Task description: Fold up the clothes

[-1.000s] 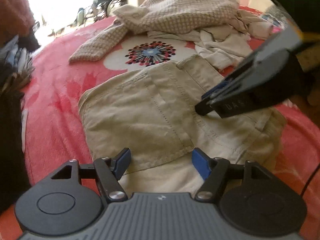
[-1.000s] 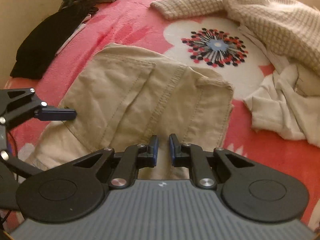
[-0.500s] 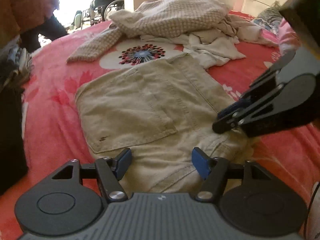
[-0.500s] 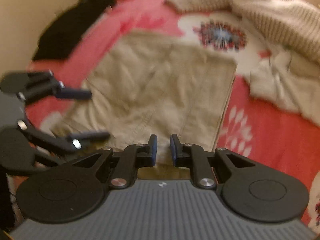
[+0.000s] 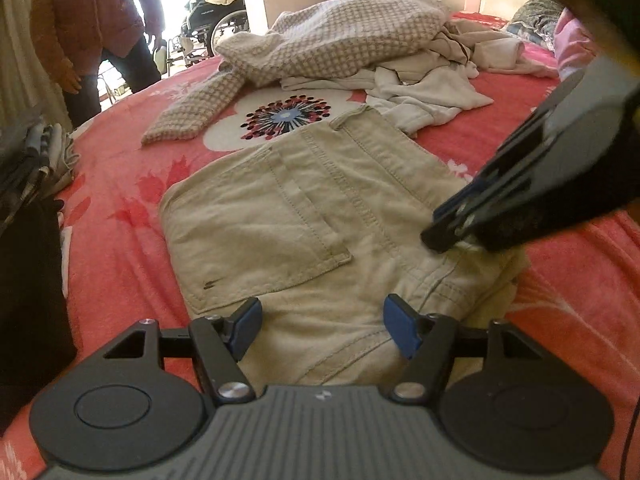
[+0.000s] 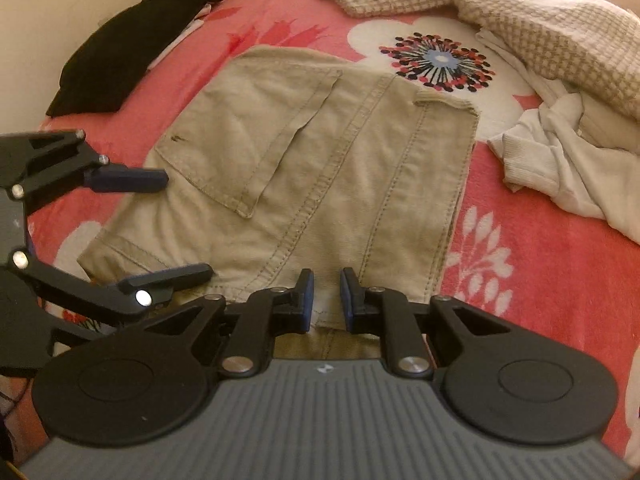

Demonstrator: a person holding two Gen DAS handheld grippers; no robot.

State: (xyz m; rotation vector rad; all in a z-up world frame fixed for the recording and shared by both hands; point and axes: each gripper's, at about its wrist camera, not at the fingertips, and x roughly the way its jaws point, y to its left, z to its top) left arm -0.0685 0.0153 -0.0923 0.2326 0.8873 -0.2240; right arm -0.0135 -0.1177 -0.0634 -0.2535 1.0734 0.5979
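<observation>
Left wrist view: folded, stitched khaki trousers (image 5: 304, 216) on fuzzy red blanket (image 5: 116, 248).

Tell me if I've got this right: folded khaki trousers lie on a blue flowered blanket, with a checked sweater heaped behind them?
Not quite: the blanket is red-pink with flowers, not blue, as the right wrist view shows. The folded khaki trousers do lie on it, with the checked sweater heaped behind.

I was working in a home bedroom: a bed (image 5: 120, 264) with a red floral blanket lay under my tools, laundry (image 5: 360, 40) heaped ahead, a wheelchair (image 5: 216, 16) beyond.
</observation>
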